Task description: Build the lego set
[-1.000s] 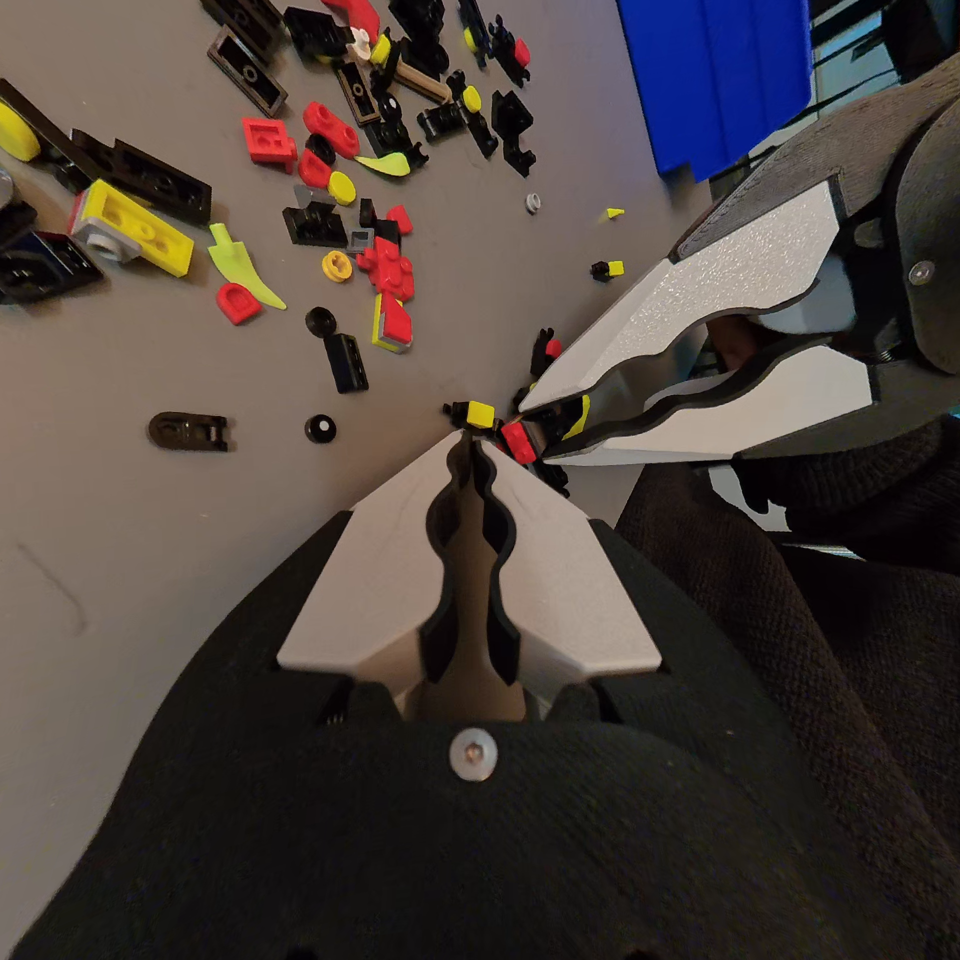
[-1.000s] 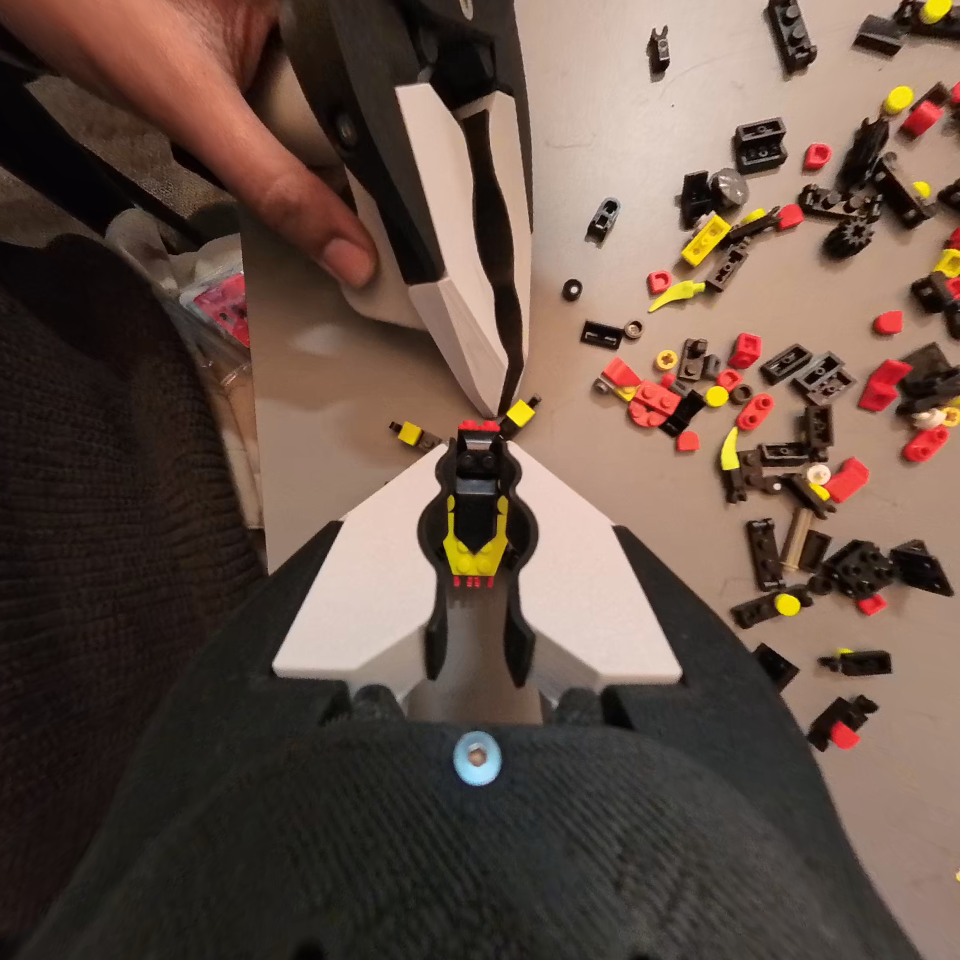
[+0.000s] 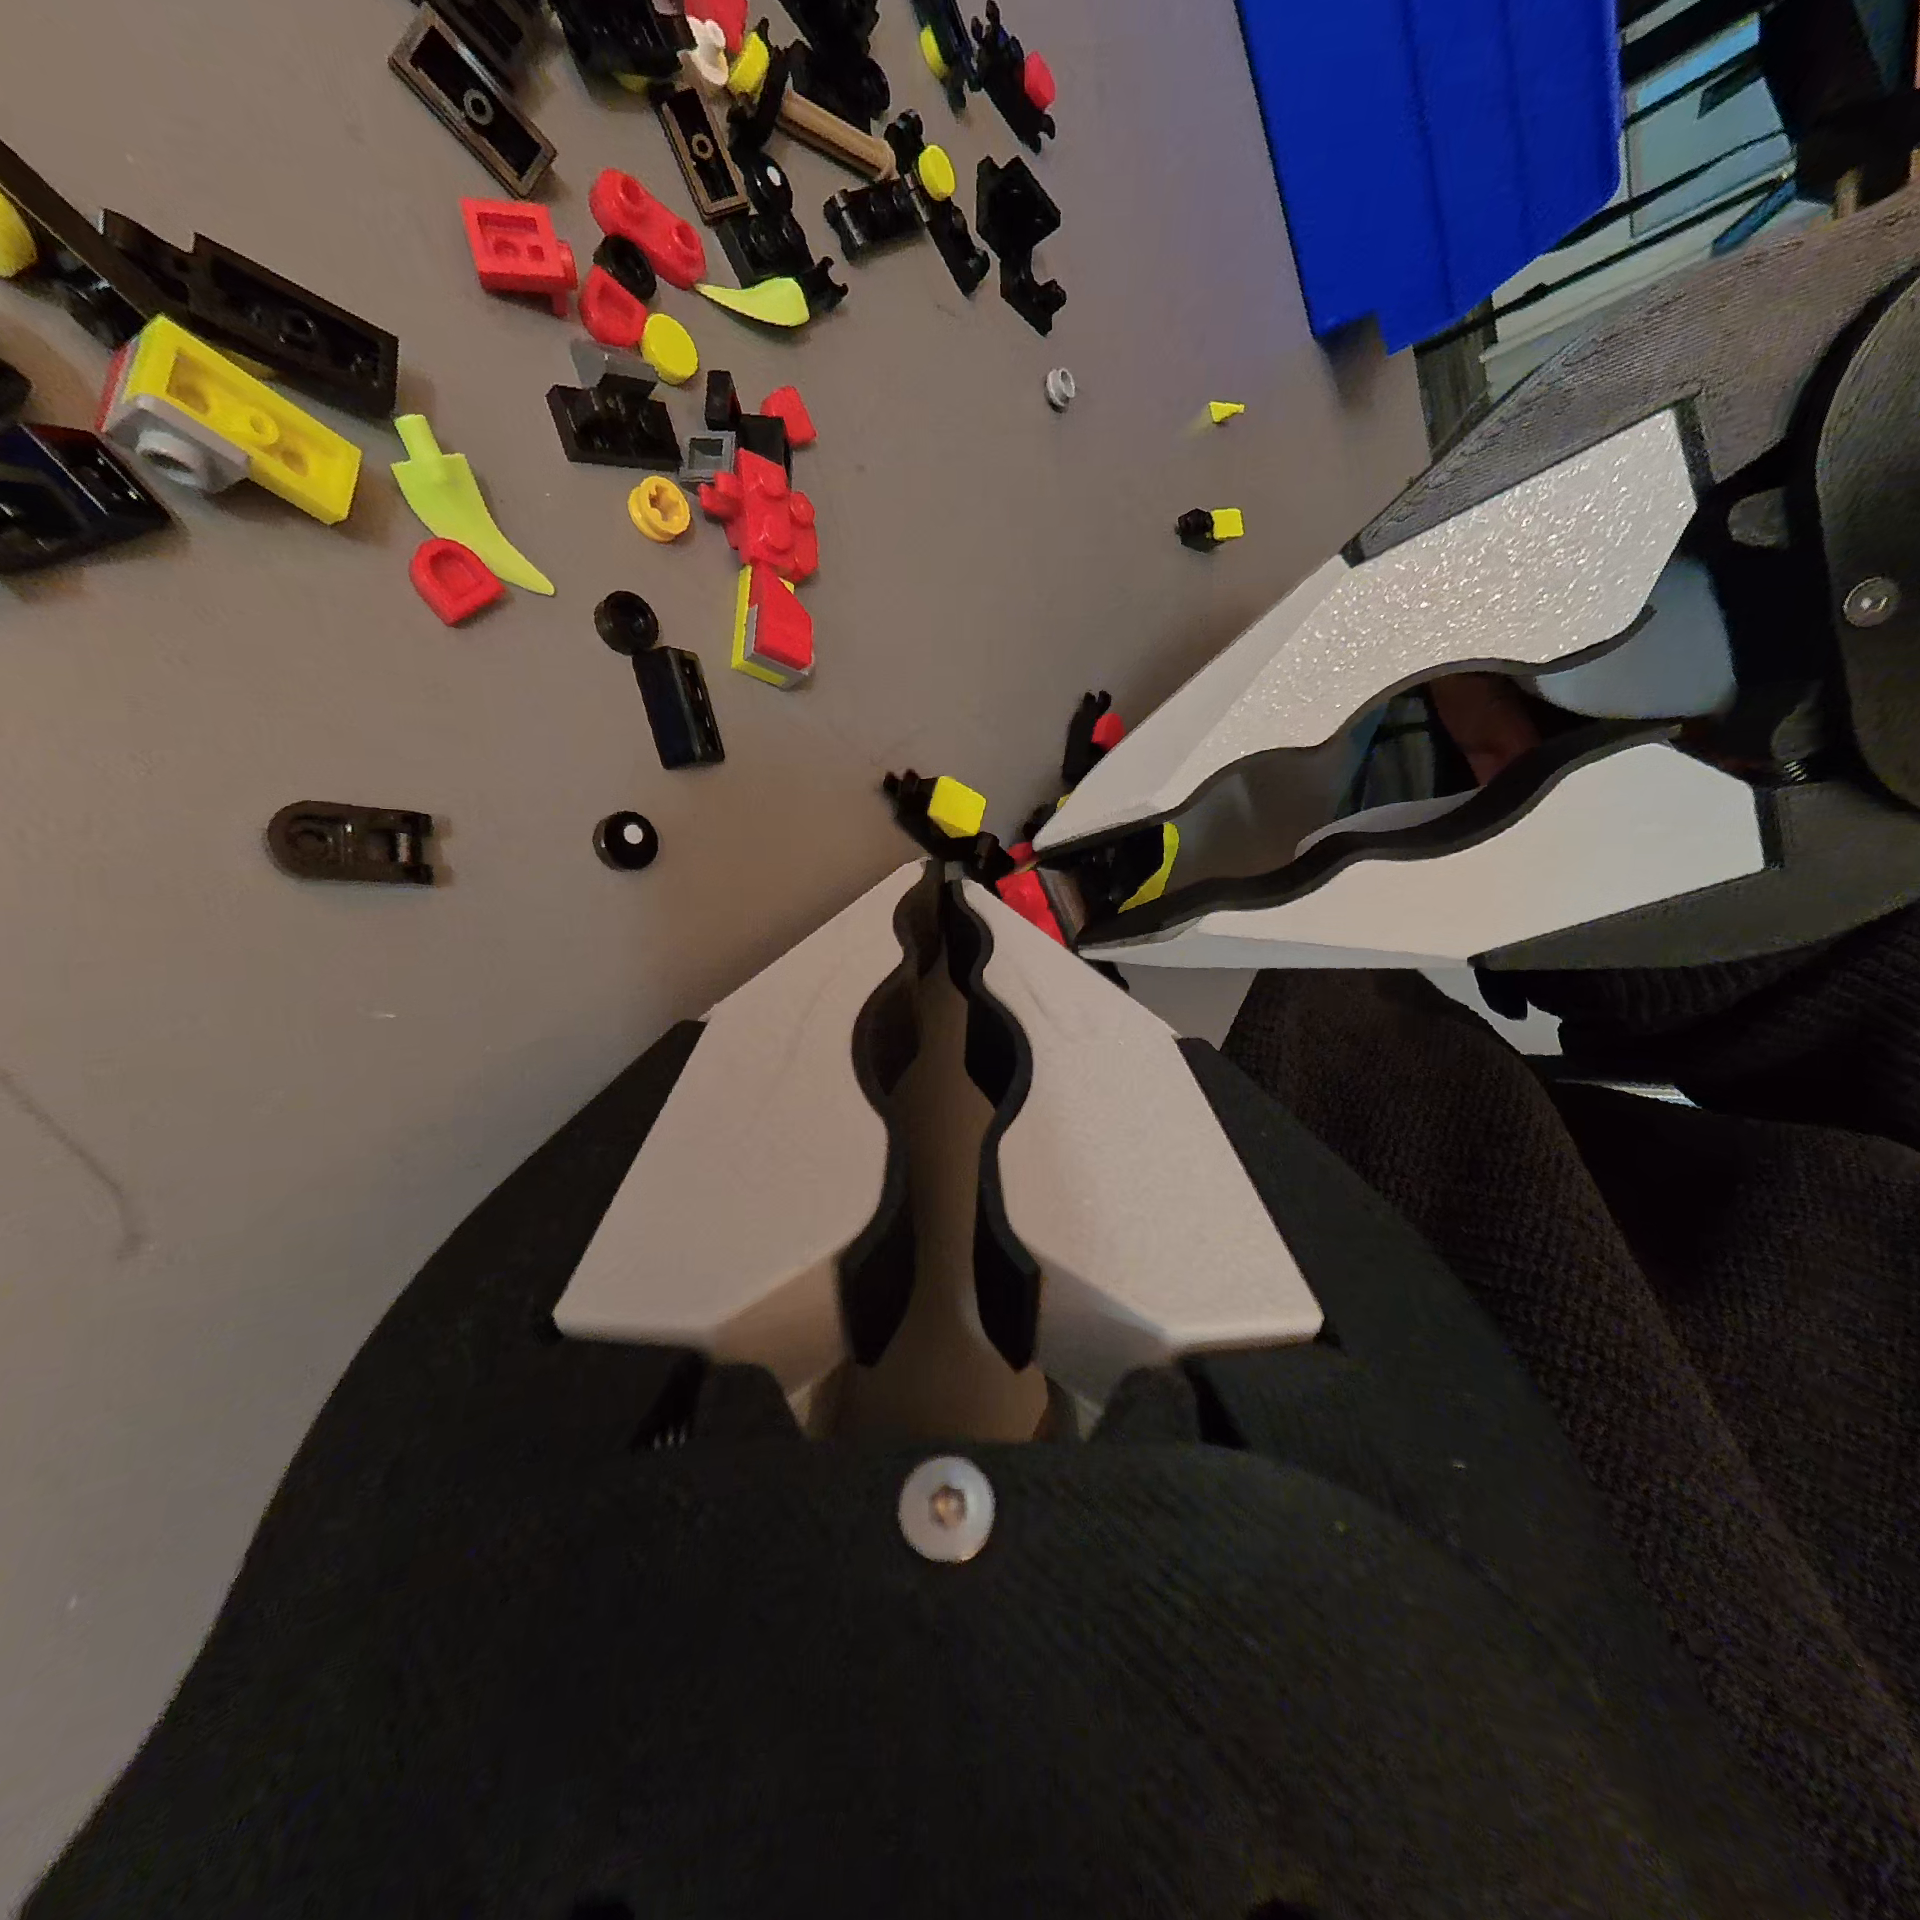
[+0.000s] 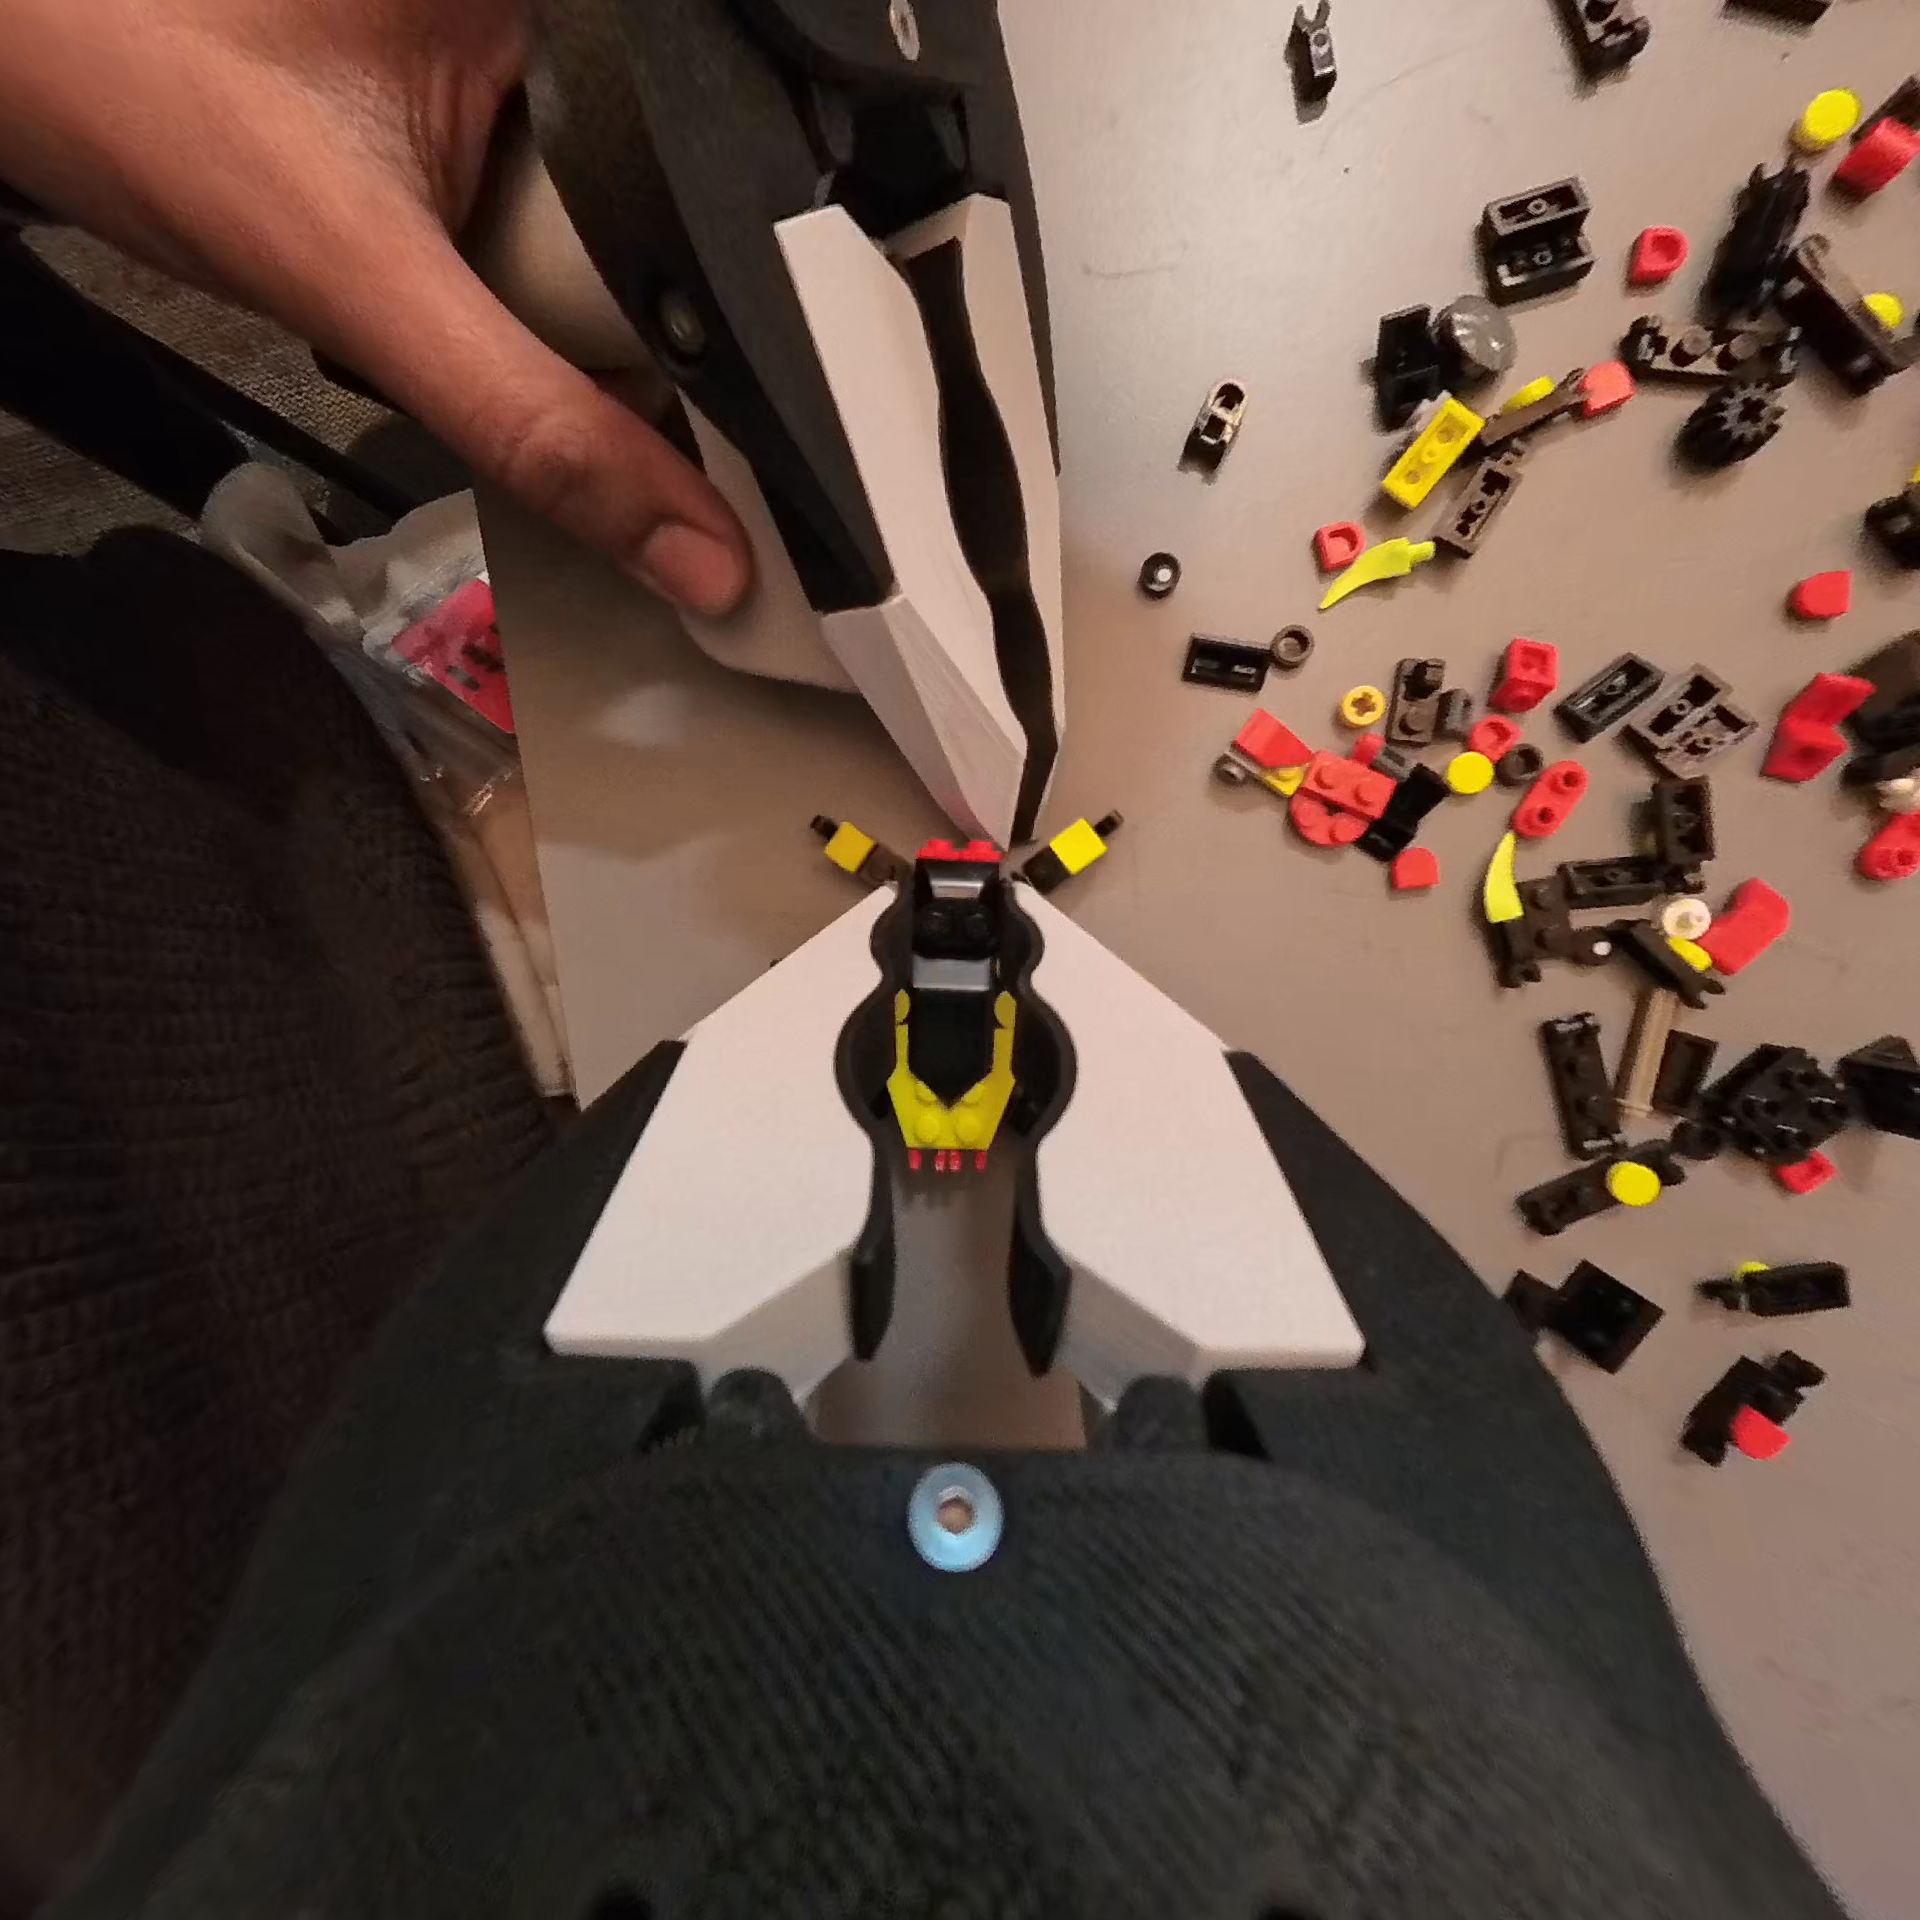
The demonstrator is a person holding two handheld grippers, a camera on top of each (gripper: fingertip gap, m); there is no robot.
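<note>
Little has shifted since the earlier frame: the yellow-tipped black arm piece (image 3: 940,816) now angles up a touch more steeply at the left claw (image 3: 943,871). Its jaws are pinched nearly closed on that piece's black stem. Just right, touching it, the black-and-yellow model (image 4: 951,1023) sits clamped in the right claw (image 4: 961,888), long axis running along the claw's fingers, red nose (image 4: 958,852) outward. A matching arm (image 4: 852,844) already sticks out of its far side. I judge the left claw must push its piece sideways into the model. Loose bricks (image 3: 764,509) lie well apart on the grey counter (image 3: 260,1039).
</note>
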